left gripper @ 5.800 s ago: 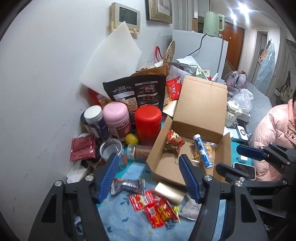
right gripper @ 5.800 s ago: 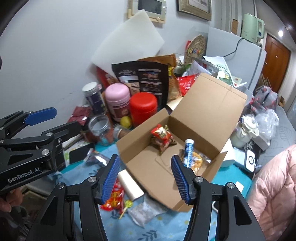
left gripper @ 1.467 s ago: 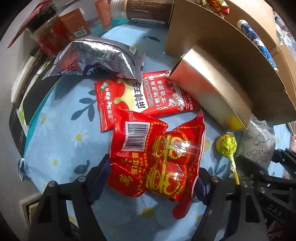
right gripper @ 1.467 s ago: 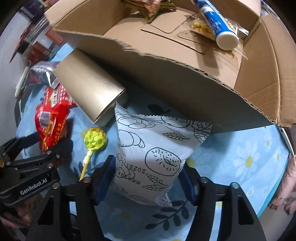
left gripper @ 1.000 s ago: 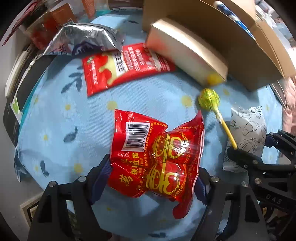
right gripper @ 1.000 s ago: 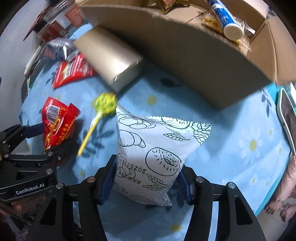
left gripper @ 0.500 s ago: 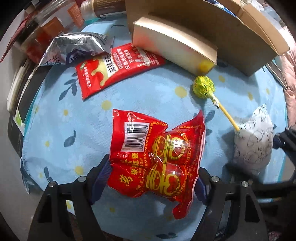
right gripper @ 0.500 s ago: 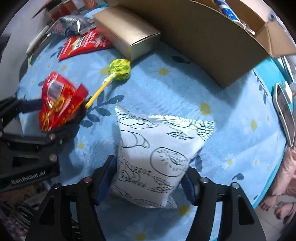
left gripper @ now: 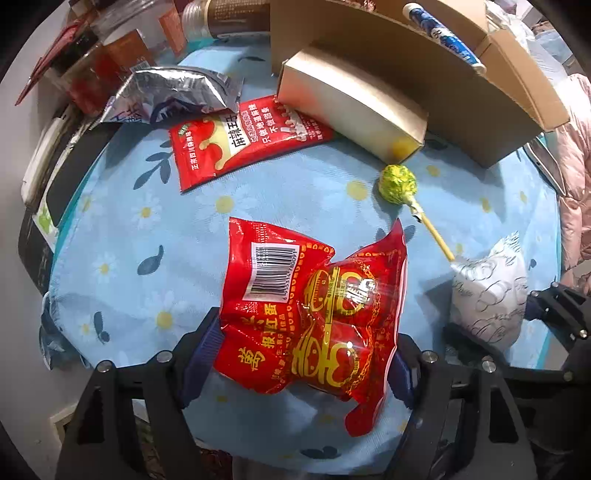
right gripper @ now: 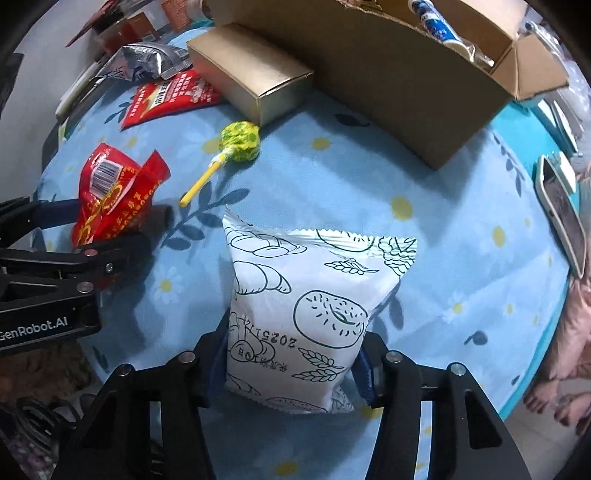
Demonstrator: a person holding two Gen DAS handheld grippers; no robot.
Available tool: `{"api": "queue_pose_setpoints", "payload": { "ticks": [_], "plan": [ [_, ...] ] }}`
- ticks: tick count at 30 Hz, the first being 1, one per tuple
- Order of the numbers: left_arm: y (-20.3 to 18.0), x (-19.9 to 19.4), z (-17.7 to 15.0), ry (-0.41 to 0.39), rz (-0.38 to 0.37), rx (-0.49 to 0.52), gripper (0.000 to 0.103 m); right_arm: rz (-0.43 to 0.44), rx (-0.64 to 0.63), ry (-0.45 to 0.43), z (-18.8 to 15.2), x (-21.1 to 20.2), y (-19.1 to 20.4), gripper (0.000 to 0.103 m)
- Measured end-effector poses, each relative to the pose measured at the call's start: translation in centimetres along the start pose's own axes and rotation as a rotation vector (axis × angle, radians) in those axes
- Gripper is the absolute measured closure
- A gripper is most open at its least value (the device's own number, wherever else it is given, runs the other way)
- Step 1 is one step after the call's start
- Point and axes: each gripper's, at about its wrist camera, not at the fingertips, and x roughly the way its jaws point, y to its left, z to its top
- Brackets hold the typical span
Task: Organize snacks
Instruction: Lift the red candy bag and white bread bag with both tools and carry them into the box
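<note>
My left gripper [left gripper: 306, 354] is shut on a red snack packet [left gripper: 314, 310] with gold print and a barcode, held above the blue flowered tablecloth. My right gripper [right gripper: 295, 365] is shut on a white bread packet [right gripper: 310, 306] with line drawings, also lifted. The red packet also shows in the right wrist view [right gripper: 114, 192], and the white packet in the left wrist view [left gripper: 487, 295]. The open cardboard box [left gripper: 443, 85] lies ahead with a blue tube [left gripper: 443, 33] inside.
On the cloth lie a green lollipop [left gripper: 399, 184], a flat red sachet [left gripper: 243, 140], a silver foil packet [left gripper: 170, 92] and a gold box [left gripper: 347, 99]. Jars stand at the far left. A phone [right gripper: 561, 214] lies at the right table edge.
Both grippers closed on their packets and lifted them away from the cardboard box; the table items now look farther off.
</note>
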Motion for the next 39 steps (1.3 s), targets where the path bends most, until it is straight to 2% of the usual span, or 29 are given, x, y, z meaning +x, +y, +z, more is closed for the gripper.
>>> {"api": "queue_pose_setpoints", "payload": {
  "ticks": [7,10,16,19,29,39],
  "plan": [
    [-0.1,-1.0,-0.5,-0.027,-0.001,0.008,0.025,0.033,-0.037,0.004,-2.0,-0.9,0.9,0.049],
    [-0.1,-1.9,-0.9,-0.039,-0.003,0.008,0.025,0.046,-0.039,-0.010,-1.5,-1.6,1.2,0.049],
    [0.4,-4.6,-1.7,-0.085,-0.005,-0.010,0.025,0.074,-0.038,-0.078,-1.8,-5.3,1.2,0.049],
    [0.4,-6.3,-2.3,-0.121,0.000,-0.022,0.025,0.094,-0.037,-0.105,-1.1,-5.4,1.0,0.049],
    [1.1,-11.5,-4.5,-0.232,-0.020,-0.106,0.025,0.123,-0.059,-0.199,-0.9,-10.6,-0.4,0.049],
    [2.4,-15.0,-3.2,-0.313,-0.007,-0.094,0.025,0.141,-0.068,-0.266,1.0,-14.0,0.2,0.049]
  ]
}}
